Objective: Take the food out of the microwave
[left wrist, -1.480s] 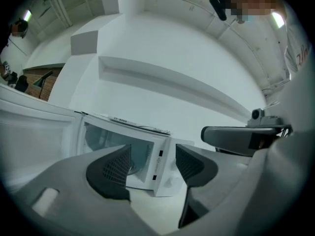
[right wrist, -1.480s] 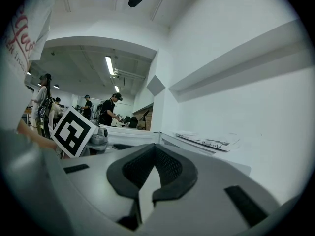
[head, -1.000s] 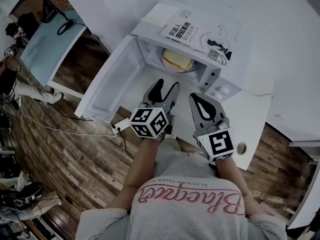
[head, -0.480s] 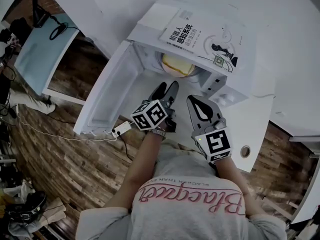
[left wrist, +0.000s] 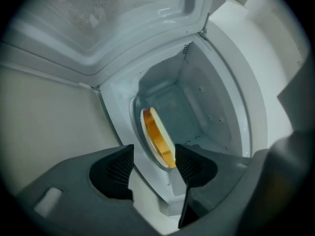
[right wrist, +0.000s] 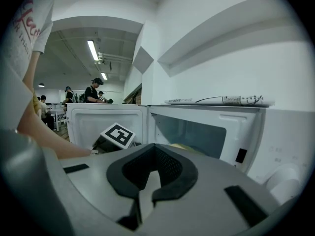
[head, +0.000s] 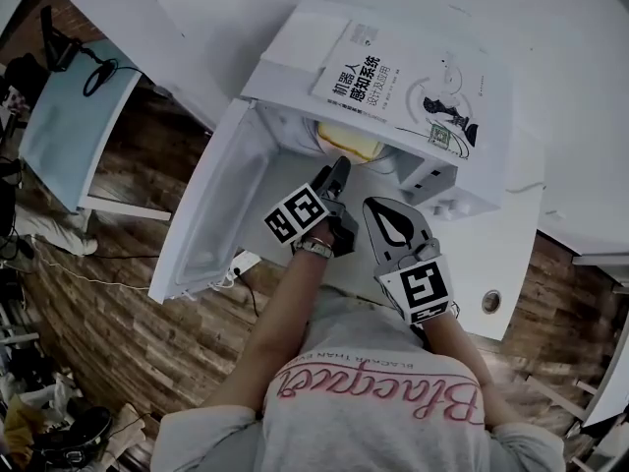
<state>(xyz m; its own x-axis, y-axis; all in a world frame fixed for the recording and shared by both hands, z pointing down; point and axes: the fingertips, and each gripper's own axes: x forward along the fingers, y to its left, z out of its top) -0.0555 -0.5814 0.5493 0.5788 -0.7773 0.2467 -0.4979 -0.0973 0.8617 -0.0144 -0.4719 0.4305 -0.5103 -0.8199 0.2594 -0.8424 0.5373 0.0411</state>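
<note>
Left tongs (left wrist: 155,167) apart, at open microwave (left wrist: 206,107) mouth, plate of food (left wrist: 158,136) just ahead. Right tongs (right wrist: 145,188) together, empty.

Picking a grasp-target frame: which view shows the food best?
Left gripper view: the food shows nearly whole inside the microwave, beyond open jaws. Head view: partly under the microwave's top. Right gripper view: a sliver.

The views were dim, greyish and fisheye-bent with dark vignetted corners, lit softly by ceiling strip lights (right wrist: 92,49) overhead.
</note>
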